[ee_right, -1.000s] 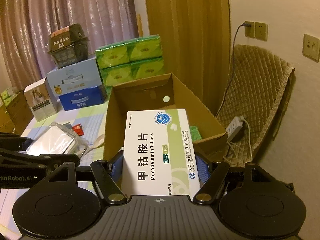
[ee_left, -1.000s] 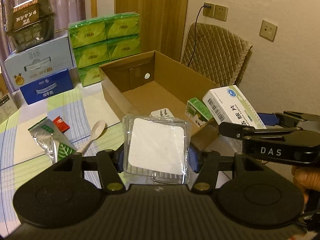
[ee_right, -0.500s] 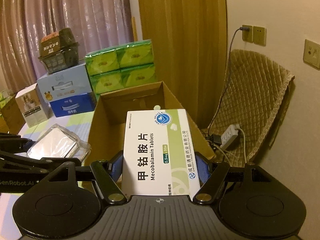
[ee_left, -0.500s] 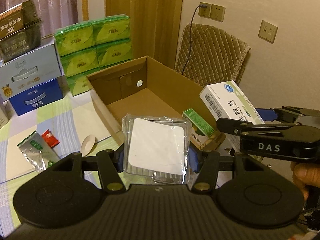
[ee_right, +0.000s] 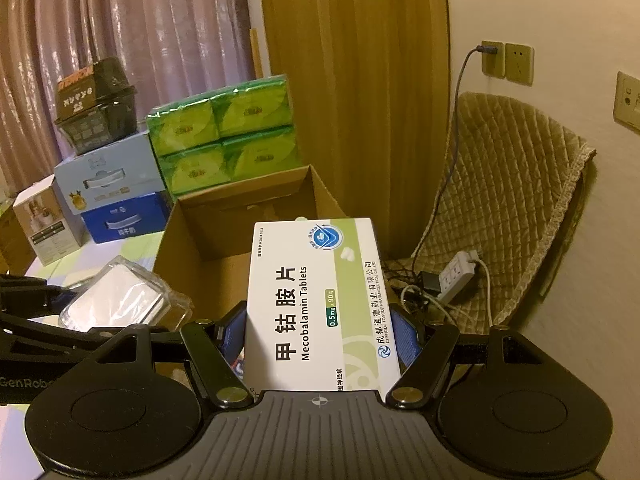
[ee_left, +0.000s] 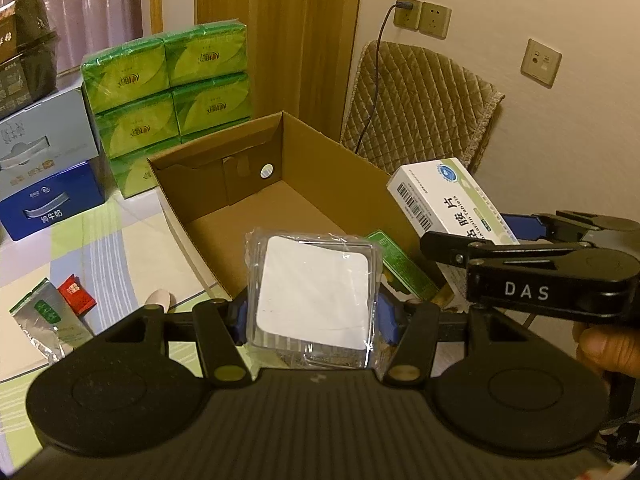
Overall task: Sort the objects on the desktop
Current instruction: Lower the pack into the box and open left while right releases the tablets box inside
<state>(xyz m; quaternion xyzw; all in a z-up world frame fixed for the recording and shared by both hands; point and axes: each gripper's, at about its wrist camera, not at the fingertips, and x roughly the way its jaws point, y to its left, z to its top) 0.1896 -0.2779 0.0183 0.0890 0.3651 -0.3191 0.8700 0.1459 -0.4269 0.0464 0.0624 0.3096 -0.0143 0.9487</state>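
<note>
My left gripper (ee_left: 312,316) is shut on a clear plastic case (ee_left: 314,292) with a white square insert, held above the near edge of an open cardboard box (ee_left: 208,196). A green packet (ee_left: 404,266) lies inside the box near its front right corner. My right gripper (ee_right: 320,336) is shut on a white and green Mecobalamin tablet box (ee_right: 320,300), held over the cardboard box's (ee_right: 200,236) right side. In the left wrist view the tablet box (ee_left: 444,200) and right gripper show at the right, with a hand (ee_left: 608,348) behind them.
On the striped tablecloth (ee_left: 100,248) to the left lie a silver sachet (ee_left: 48,320), a red packet (ee_left: 76,294) and a spoon tip (ee_left: 160,300). Green tissue packs (ee_left: 172,92) and blue cartons (ee_left: 44,160) stand behind. A quilted chair (ee_right: 508,200) with a power strip (ee_right: 456,276) is at the right.
Both grippers have risen and moved forward over the cardboard box with their loads still held. The table items at the left have slid lower and farther out of view.
</note>
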